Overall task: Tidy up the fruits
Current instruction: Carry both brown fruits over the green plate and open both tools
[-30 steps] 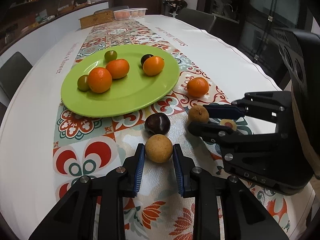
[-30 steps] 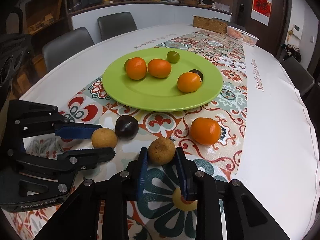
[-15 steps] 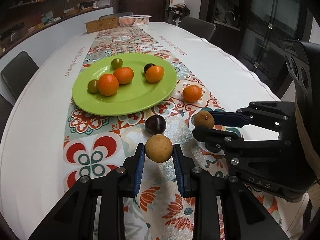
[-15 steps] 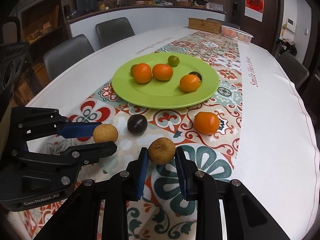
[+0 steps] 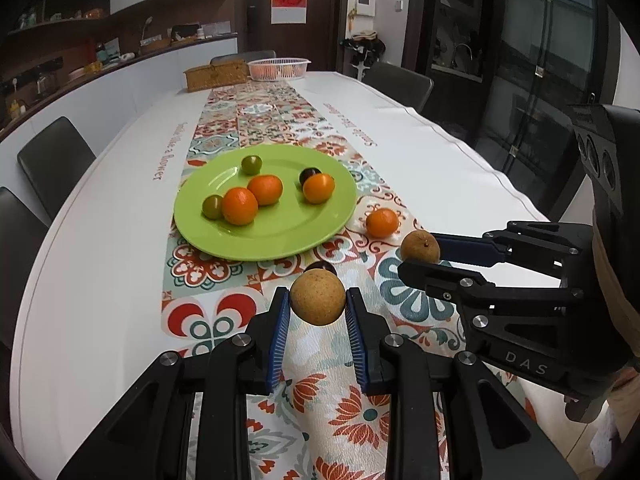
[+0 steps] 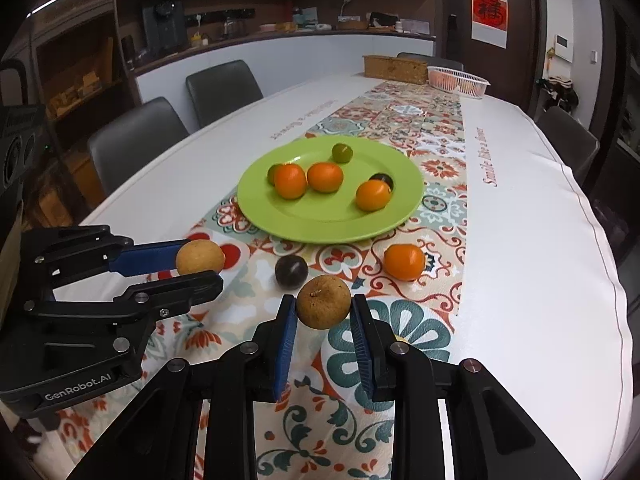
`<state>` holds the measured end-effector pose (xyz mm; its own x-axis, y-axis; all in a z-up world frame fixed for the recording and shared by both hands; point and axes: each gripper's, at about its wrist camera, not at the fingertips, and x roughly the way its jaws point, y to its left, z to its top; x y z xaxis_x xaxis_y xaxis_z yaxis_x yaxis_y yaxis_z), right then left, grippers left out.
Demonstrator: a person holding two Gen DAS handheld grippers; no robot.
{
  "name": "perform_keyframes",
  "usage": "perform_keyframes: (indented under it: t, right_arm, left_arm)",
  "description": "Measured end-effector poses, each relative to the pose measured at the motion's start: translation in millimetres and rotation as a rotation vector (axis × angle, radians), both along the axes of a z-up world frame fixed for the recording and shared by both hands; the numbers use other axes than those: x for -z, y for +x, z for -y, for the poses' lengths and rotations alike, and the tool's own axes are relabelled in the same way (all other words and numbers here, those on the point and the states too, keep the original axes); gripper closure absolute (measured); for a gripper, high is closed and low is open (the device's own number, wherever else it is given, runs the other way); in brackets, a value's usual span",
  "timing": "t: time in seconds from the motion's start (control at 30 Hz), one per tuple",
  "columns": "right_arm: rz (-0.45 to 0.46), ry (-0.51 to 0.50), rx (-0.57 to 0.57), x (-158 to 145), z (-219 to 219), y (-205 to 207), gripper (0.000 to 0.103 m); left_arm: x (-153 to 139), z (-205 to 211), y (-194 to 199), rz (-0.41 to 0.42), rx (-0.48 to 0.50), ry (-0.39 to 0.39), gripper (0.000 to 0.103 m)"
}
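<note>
The left hand-held gripper (image 5: pixel 318 306) is clenched on a round tan fruit (image 5: pixel 317 298), held above the patterned runner (image 5: pixel 320 364). The right hand-held gripper (image 6: pixel 323 312) grips a browner, stemmed fruit (image 6: pixel 323 307) the same way — both are lifted clear of the tabletop (image 6: pixel 532 240). Just beyond them lie a dark plum (image 6: pixel 291 272) and a loose orange (image 6: pixel 404 262). Farther out sits the green plate (image 6: pixel 320 222) (three oranges, two small green fruits and one dark fruit on it).
</note>
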<state>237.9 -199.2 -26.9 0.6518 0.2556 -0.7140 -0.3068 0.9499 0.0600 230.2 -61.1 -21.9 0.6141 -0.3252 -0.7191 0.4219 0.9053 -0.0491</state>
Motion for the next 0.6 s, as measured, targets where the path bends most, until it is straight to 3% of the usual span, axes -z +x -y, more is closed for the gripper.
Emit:
perform_keyframes:
  t: [0.6]
  right_arm:
    - [0.083, 0.051, 0.045, -44.2, -11.1, 27.6, 0.075]
  left_arm:
    - [-47.0, -13.8, 32.1, 0.095, -0.064, -0.012, 0.074]
